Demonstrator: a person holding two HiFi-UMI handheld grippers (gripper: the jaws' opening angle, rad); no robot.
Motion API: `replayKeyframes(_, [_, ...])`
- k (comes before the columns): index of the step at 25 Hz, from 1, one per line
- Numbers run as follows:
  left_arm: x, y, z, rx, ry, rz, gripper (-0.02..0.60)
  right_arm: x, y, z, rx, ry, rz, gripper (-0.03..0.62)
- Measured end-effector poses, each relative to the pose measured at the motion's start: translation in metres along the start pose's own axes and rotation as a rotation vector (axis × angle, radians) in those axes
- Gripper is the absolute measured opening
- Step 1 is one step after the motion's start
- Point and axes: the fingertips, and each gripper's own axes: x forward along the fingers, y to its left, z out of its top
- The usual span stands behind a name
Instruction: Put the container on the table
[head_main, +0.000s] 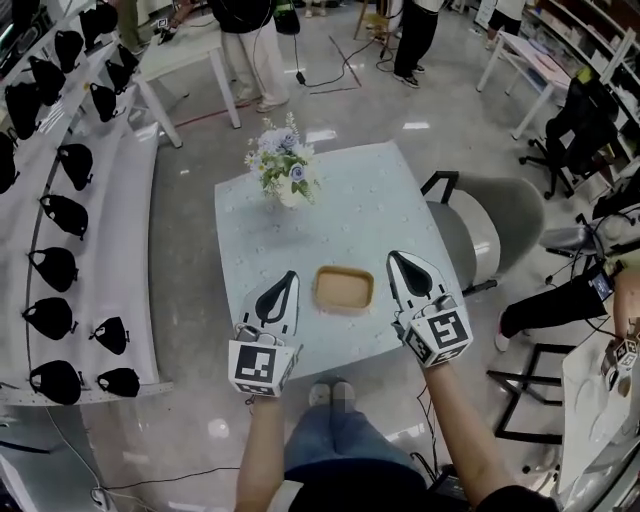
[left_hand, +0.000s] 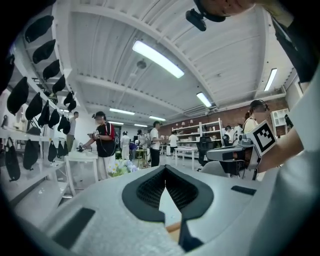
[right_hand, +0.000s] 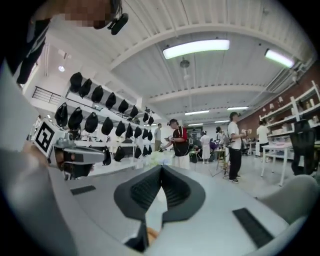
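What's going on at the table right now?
A person holds a gripper in each hand over the pale table. The tan container sits on it near its front edge, between the left gripper and right gripper. Both have jaws together and empty; neither grips it. A flower vase stands further back.

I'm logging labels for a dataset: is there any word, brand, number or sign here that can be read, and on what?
No words, brands or numbers can be read in any view.
Left claw and right claw: square black-and-white code patterns only, no letters.
Container: plain tan, no label visible.
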Motion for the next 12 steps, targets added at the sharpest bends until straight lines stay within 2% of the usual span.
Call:
replayKeyframes(6, [-0.002, -0.002, 0.035, 0.039, -0.052, -0.009, 0.002, -0.027, -0.022, 0.045, 0.014, -0.096, -0.102, -0.002])
replayKeyframes(12, [-0.006, 0.002, 0.063, 0.081, -0.114, -0.003, 0.002, -0.052, -0.038, 0.056, 0.031, -0.129, -0.195, -0.002])
